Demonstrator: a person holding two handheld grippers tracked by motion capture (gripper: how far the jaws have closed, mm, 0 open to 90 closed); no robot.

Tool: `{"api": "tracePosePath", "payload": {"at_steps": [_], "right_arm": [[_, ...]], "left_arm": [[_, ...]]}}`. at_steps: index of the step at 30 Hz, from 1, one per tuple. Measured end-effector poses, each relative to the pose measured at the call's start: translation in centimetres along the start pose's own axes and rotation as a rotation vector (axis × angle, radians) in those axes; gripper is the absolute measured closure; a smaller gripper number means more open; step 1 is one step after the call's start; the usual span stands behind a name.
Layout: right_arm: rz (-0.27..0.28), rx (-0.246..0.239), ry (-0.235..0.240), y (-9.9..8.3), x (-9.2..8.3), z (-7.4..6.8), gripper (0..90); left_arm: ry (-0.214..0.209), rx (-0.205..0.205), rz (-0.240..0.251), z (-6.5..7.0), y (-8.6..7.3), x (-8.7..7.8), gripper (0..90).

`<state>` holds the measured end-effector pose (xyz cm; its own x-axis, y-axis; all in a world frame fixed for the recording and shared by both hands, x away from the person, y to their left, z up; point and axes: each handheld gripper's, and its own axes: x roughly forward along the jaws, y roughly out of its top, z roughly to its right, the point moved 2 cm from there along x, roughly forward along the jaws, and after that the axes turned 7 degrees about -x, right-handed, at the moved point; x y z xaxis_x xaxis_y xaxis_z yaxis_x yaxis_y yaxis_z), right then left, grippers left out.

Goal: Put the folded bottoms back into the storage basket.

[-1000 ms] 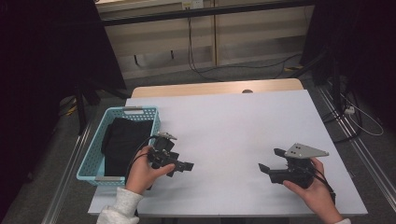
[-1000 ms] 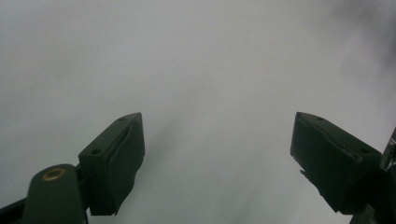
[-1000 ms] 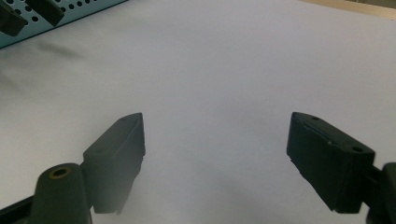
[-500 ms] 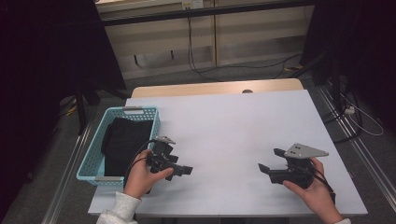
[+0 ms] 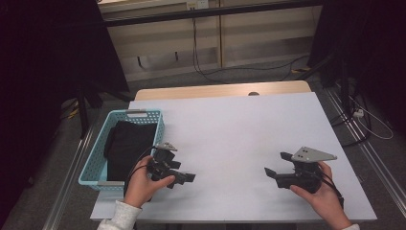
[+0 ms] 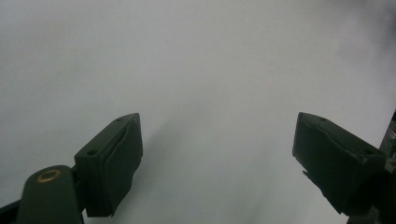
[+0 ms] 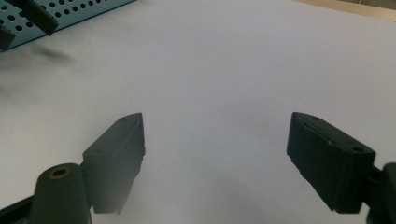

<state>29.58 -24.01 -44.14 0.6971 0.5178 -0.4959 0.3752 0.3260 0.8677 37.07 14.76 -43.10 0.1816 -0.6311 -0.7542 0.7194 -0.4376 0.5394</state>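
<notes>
Black cloth [image 5: 128, 146] lies in the blue basket [image 5: 155, 125] at the bench's [image 5: 239, 129] left edge, long axis running near-to-far. Left tongs [image 5: 183, 176] hover just right of the basket, gaping, nothing between; cloth lies left and farther. Right tongs [image 5: 277, 166] also gape empty, well apart at right. Left hand nearer.

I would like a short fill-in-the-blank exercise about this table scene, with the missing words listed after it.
1. The black cloth lies inside the light blue ____.
2. The basket stands at the ____ edge of the white table, seen from the person's side.
3. The jaws of the left gripper and of the right gripper stand ____, with nothing between them.

Missing words: basket; left; open
</notes>
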Motion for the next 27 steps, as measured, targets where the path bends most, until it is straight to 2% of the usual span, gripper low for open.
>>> {"api": "tracePosePath", "payload": {"at_steps": [12, 17, 27], "right_arm": [[-0.005, 0.004, -0.004, -0.3, -0.4, 0.3, 18.9], [-0.026, 0.002, -0.003, -0.7, -0.4, 0.4, 18.8], [-0.025, 0.015, 0.005, -1.1, -0.7, 0.5, 18.7]], "left_arm": [[-0.009, 0.013, 0.011, -0.4, -0.9, -0.2, 15.7], [-0.014, 0.017, 0.030, -0.4, -0.9, -0.7, 15.4], [-0.015, 0.021, 0.031, -0.6, -1.0, -0.7, 14.8]]}}
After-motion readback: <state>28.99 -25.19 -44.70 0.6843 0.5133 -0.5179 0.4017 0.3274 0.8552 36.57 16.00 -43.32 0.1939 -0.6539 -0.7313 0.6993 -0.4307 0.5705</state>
